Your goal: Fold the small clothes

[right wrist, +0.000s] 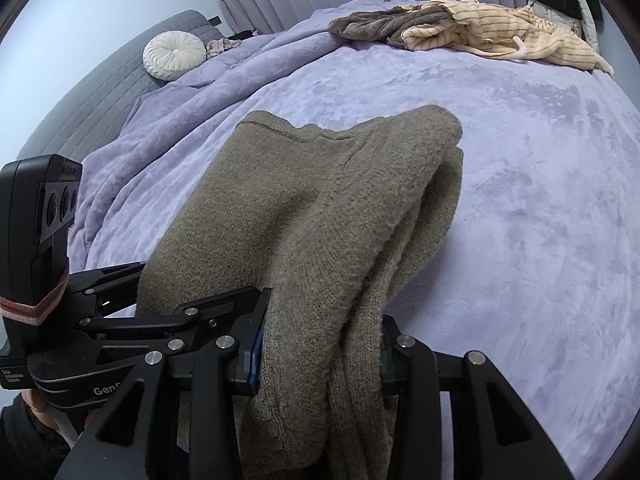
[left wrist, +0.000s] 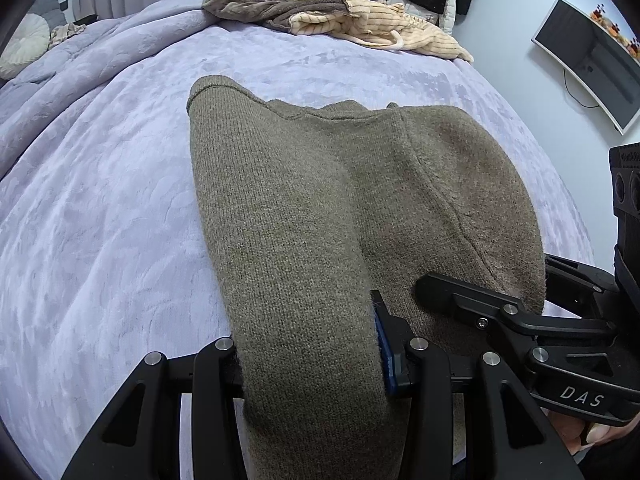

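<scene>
Left wrist view: the left hand-held gripper [left wrist: 312,364] pinches the olive knit garment [left wrist: 304,208], and the right hand-held gripper [right wrist: 320,356] pinches its bunched layers. Ahead of both, it drapes onto the bed [right wrist: 520,208]. Likely mid-fold; next, lay the held edge flat.

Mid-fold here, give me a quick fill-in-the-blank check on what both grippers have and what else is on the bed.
1. Both the left gripper and the right gripper are clamped on the olive knit ____.
2. The garment lies over a ____-coloured bedspread.
3. At the far edge of the bed waits a cream striped garment beside a ____ one.
4. The round white cushion sits near the grey ____.

Missing words: sweater; lavender; brown; headboard
</scene>
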Demonstrator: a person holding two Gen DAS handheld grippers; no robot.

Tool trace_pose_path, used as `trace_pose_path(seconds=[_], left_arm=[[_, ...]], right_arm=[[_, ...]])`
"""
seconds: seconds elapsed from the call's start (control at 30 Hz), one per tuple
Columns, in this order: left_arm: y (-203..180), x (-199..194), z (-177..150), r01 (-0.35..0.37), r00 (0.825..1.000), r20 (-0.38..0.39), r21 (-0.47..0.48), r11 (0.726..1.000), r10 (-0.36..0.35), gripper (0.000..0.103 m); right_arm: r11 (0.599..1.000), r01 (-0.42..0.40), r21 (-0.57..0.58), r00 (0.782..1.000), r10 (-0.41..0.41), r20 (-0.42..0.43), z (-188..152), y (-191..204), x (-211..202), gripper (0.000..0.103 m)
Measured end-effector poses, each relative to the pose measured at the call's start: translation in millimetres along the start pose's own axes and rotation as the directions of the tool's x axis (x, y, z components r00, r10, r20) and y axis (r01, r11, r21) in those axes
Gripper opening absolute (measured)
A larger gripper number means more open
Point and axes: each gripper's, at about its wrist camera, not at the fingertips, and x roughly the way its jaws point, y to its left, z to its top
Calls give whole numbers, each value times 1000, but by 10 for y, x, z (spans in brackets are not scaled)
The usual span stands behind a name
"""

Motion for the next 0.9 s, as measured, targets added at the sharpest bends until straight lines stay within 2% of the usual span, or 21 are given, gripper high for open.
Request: trace_pose_path(seconds=[0.53, 0.9], left_arm=[[-31, -56, -211, -11, 1000, -3, 10, 1000, 11, 45], [56, 66, -418, 4, 1000, -28, -9, 1000, -4, 46]], right_arm=[[1000, -8, -3, 1000, 8, -2, -219, 81, -47, 42], [999, -39, 24, 999, 40, -38, -369, -7, 101, 42]])
